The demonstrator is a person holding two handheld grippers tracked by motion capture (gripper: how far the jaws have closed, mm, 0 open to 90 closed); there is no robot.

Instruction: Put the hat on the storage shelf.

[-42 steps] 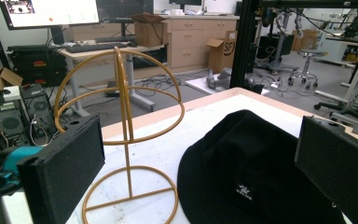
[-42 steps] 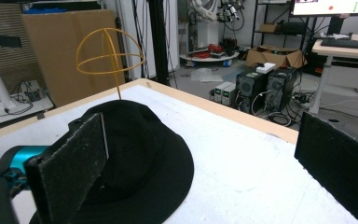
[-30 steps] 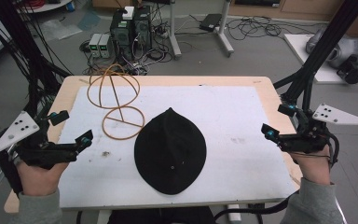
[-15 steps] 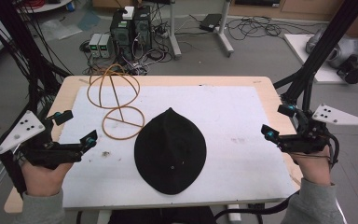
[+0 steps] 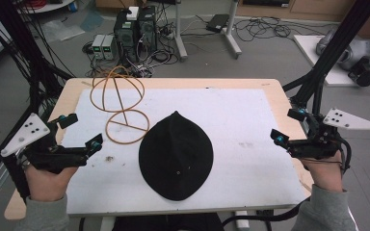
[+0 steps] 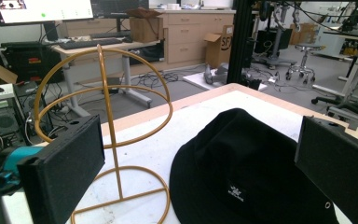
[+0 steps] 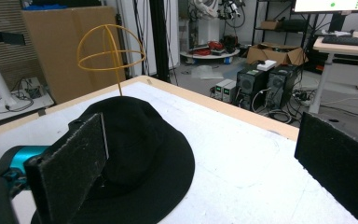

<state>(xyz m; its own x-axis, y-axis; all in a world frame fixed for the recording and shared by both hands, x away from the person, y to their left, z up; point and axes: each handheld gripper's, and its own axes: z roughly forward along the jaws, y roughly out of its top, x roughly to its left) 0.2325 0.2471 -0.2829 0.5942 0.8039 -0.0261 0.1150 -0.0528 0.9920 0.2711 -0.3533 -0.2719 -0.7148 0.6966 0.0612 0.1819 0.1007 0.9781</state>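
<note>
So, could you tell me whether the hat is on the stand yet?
No. The hat lies flat on the table, beside the bare stand.

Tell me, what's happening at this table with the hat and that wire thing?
A person holds a gripper in each hand at a table. The left gripper and the right gripper are both open, holding nothing. A black hat lies flat on the white mat, between them. A golden wire hat stand stands upright to its far left, bare. Nothing is being touched.
</note>
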